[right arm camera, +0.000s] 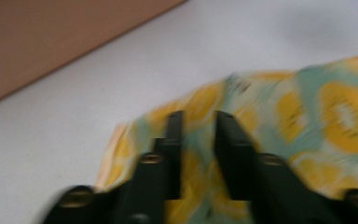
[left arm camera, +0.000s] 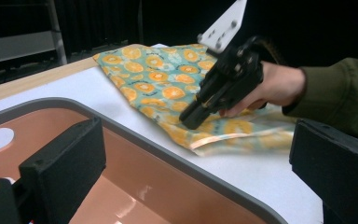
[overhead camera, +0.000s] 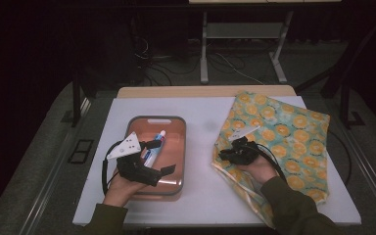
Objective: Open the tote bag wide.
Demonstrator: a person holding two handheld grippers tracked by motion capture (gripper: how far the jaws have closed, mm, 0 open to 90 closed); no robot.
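**Right claw over the bag, nothing gripped**

Right claw (overhead camera: 226,152) sits low over the orange-print bag's (overhead camera: 293,139) left edge on the worktop (overhead camera: 200,147), jaws slightly apart, nothing between them. Left claw (overhead camera: 159,156) hangs wide open above the tray (overhead camera: 174,191).

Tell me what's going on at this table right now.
A person works with a gripper in each hand. The right gripper is down at the near left edge of an orange-patterned bag on the white table, its jaws slightly apart over the bag's edge and not clamped on it. The left gripper hangs open over a pink tray, where a toothpaste tube lies.
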